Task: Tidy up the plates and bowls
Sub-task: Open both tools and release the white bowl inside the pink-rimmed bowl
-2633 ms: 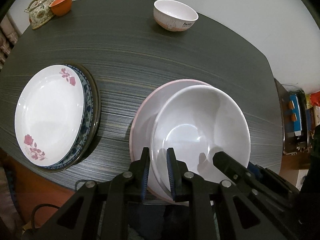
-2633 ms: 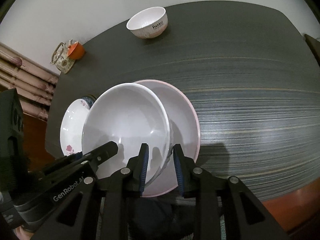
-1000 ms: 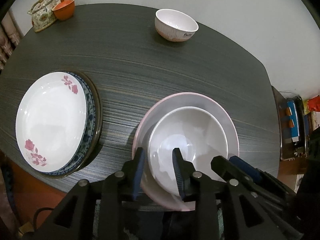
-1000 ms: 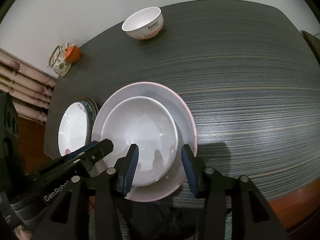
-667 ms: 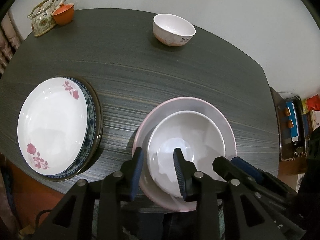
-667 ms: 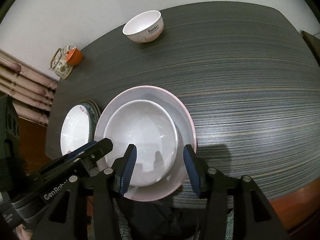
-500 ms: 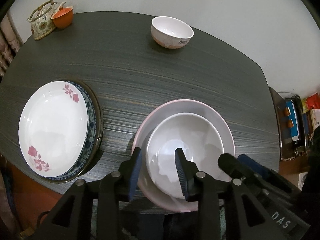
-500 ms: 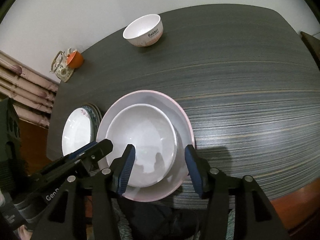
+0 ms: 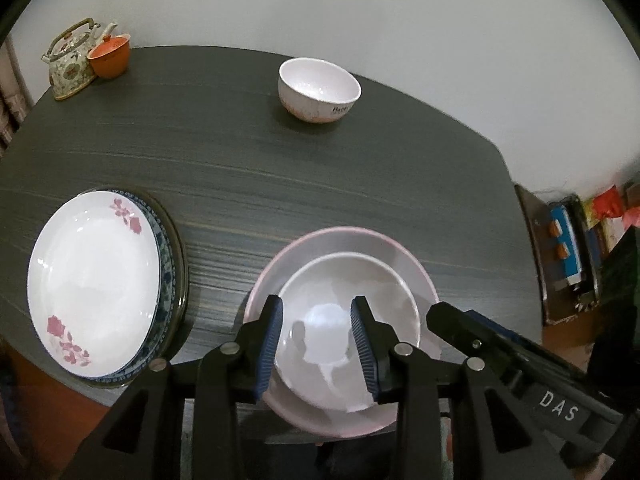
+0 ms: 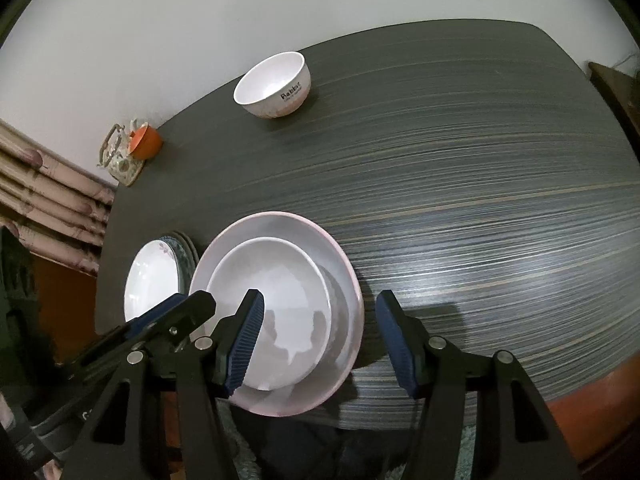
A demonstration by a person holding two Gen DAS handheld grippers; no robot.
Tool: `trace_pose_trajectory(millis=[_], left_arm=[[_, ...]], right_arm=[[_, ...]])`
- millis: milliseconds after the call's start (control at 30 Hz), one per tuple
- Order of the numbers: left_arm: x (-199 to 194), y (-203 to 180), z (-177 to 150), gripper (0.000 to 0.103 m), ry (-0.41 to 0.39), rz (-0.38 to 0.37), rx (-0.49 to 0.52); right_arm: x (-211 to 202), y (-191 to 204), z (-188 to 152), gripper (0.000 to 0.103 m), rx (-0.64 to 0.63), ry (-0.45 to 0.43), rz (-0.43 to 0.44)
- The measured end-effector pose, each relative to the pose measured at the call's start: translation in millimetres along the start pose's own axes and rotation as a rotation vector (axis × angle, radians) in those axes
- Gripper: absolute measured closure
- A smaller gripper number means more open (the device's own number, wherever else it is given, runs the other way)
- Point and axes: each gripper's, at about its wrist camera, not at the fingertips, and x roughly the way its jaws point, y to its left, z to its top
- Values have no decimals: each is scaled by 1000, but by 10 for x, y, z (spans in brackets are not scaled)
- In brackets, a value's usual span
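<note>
Dark streaked table against plain white wall; pleated curtain at left; cluttered shelf at right.

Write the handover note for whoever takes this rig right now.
Left gripper: open, jaws just been opening, nothing gripped.
Right gripper: open, jaws just been opening, nothing gripped.
White bowl sits nested in the pink-rimmed bowl at the table's near edge.
Plate stack with the floral plate on top is done, beside it.
Left: small Rabbit bowl stands alone at the far edge.
</note>
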Motion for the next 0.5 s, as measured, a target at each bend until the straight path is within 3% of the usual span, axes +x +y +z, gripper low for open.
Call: trace_pose_trajectory(millis=[67, 333, 500], left_arm=[[-15, 51, 55, 59, -8, -9, -22], [21, 334, 323, 58, -8, 15, -95], [149, 486, 544, 57, 6, 50, -124]], right_arm=[[-7, -21, 23, 44, 10, -2, 15], [-36, -78, 187, 43, 18, -25, 36], [56, -122, 354, 43, 0, 13, 72]])
